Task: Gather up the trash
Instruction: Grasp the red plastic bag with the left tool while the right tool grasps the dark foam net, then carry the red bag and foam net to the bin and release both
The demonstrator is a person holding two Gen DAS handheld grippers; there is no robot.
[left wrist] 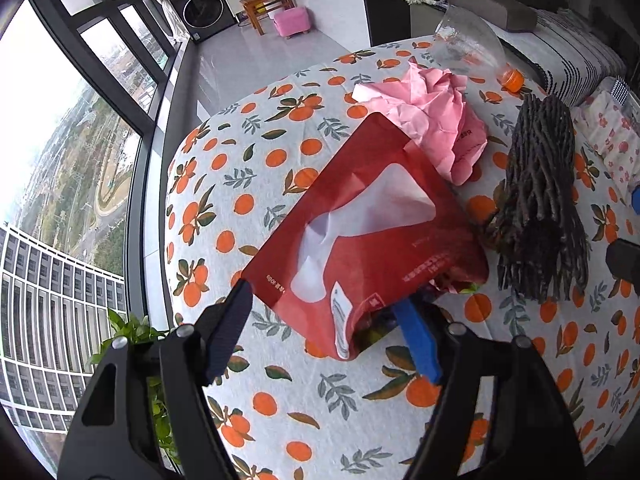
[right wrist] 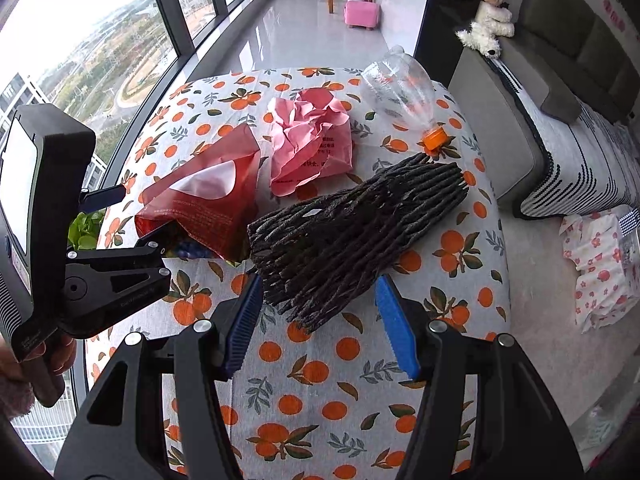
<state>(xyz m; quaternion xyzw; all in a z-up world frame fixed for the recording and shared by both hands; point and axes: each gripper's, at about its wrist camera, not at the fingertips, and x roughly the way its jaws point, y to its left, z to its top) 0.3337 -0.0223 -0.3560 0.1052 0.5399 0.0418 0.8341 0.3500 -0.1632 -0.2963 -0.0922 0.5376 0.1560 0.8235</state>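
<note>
A red tissue wrapper (left wrist: 368, 232) lies on the orange-print tablecloth (left wrist: 280, 400). My left gripper (left wrist: 324, 320) is open, its jaws on either side of the wrapper's near end; the right finger tip goes into the wrapper's open mouth. It also shows in the right wrist view (right wrist: 208, 204). A dark foam net sleeve (right wrist: 352, 232) lies in the middle of the table. My right gripper (right wrist: 320, 312) is open, its jaws on either side of the sleeve's near end. Crumpled pink paper (right wrist: 312, 144) and a clear bottle with an orange cap (right wrist: 400, 88) lie farther back.
A grey sofa (right wrist: 560, 92) with a striped throw stands to the right. A flower-print bag (right wrist: 600, 268) lies on the floor. Windows run along the left. A green plant (left wrist: 136, 340) sits by the table's left edge. A pink stool (right wrist: 362, 14) stands far back.
</note>
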